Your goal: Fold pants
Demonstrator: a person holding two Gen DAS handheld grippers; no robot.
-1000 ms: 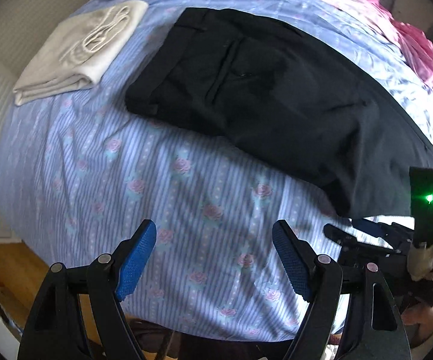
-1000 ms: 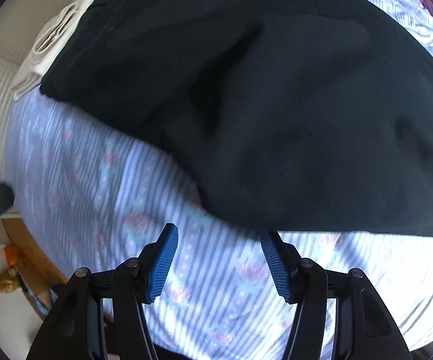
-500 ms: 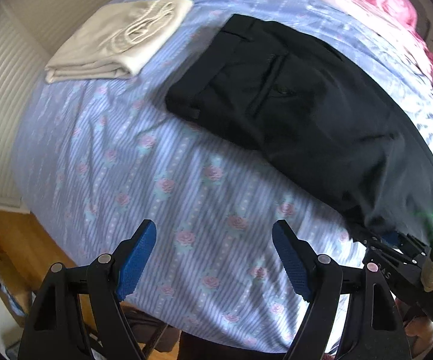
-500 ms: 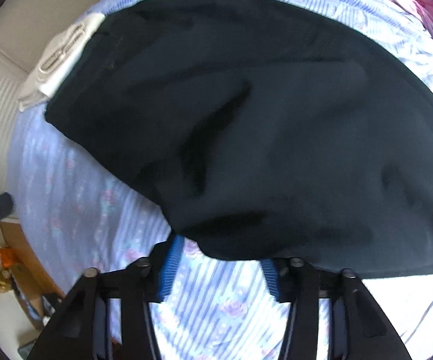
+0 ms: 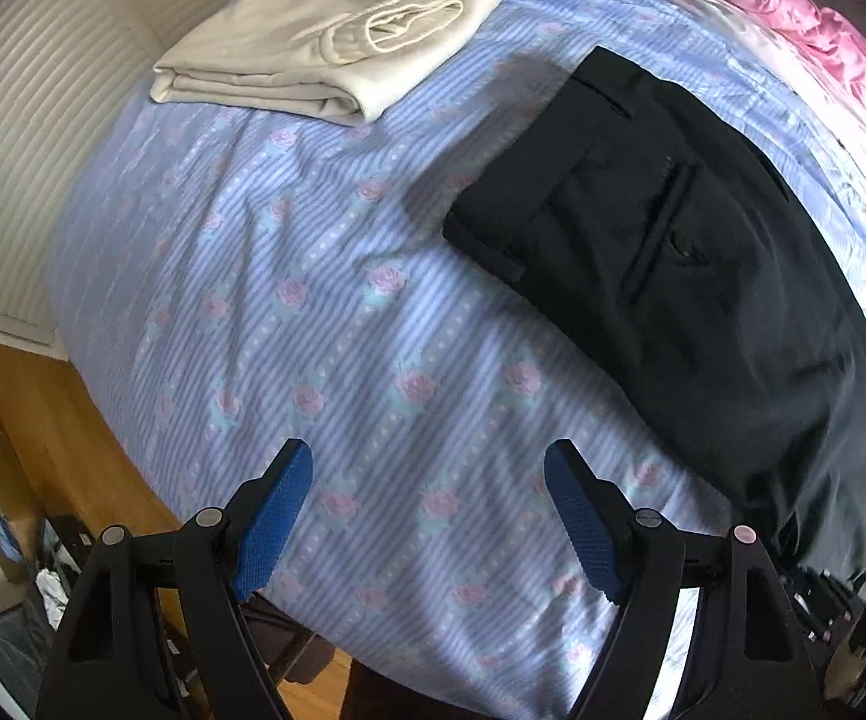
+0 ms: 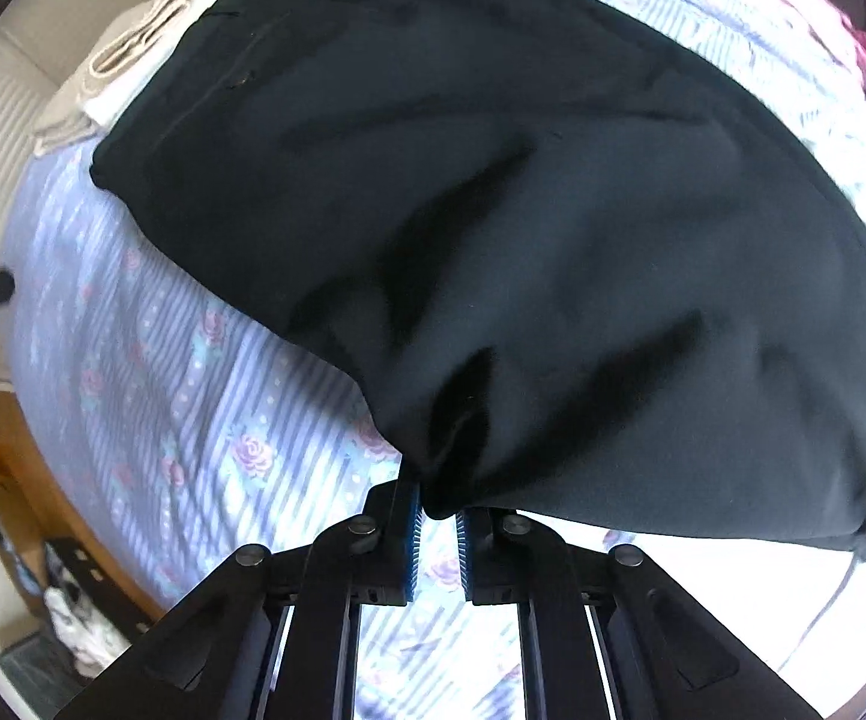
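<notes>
While the black pants are laid flat across the striped bed, their near hem is pinched between the closed fingers of the right gripper, apparently so that the legs can be drawn up toward the waistband. The left gripper is held wide and empty over bare sheet, seemingly kept free for a second corner. A folded cream garment is set aside near the bed's edge.

R gripper went from open to clamped on black pants hem corner; L gripper slid sideways.
</notes>
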